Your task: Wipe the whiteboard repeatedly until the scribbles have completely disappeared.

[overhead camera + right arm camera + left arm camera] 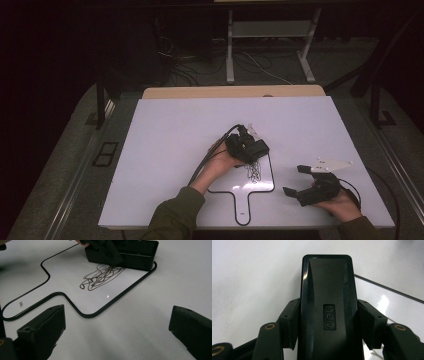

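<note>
Dim, grainy surroundings; soft glare on the white table.

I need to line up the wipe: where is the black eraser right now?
In the high view the black eraser sits just right of table centre, clamped in the left tongs at the far edge of the paddle-shaped whiteboard, right above the scribble.

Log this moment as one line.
left tool: shut on eraser | eraser: at scribble on paddle whiteboard | right tool: open, idle beside board
</note>
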### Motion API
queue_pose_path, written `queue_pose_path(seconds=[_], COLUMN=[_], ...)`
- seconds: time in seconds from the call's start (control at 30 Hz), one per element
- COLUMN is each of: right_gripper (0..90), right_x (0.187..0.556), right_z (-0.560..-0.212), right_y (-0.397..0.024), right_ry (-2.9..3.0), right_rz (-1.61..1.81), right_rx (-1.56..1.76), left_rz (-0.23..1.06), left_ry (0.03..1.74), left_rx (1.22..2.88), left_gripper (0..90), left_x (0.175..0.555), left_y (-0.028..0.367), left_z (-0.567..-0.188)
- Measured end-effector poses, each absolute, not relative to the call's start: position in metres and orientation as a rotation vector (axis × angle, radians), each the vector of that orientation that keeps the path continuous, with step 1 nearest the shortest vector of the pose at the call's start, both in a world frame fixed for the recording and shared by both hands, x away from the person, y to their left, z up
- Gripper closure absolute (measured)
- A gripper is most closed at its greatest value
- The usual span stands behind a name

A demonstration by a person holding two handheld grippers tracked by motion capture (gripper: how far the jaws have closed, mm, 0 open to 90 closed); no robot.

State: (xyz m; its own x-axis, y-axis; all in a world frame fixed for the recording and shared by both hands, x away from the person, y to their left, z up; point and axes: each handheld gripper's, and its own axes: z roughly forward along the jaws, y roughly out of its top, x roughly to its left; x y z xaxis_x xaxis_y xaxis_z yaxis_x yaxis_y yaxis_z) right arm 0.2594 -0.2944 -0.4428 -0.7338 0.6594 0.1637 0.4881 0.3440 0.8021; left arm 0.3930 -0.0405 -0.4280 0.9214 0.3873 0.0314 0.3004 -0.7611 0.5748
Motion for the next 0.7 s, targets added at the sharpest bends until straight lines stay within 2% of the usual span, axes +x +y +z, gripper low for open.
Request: queue_pose_path(seconds=[0.2, 0.37, 0.57, 0.7], right_gripper=[0.0, 0.0, 0.0, 0.0], right_x=[0.259, 0.260, 0.260, 0.259], right_z=[-0.443, -0.443, -0.443, -0.443], right_y=[-0.295, -0.295, -0.294, -0.295], right_ry=[2.414, 2.416, 2.414, 2.415], right_rz=[1.342, 1.338, 1.339, 1.340], right_rx=[1.049, 1.049, 1.046, 1.051], left_rz=[0.220, 0.214, 0.219, 0.220], left_ry=[0.577, 0.576, 0.482, 0.510], left_rx=[2.473, 2.471, 2.493, 2.487], left_gripper=[39.4, 39.4, 39.4, 39.4], left_x=[0.408, 0.408, 0.397, 0.399], left_y=[-0.033, -0.034, -0.048, -0.046], left_z=[-0.428, -0.429, -0.428, -0.428])
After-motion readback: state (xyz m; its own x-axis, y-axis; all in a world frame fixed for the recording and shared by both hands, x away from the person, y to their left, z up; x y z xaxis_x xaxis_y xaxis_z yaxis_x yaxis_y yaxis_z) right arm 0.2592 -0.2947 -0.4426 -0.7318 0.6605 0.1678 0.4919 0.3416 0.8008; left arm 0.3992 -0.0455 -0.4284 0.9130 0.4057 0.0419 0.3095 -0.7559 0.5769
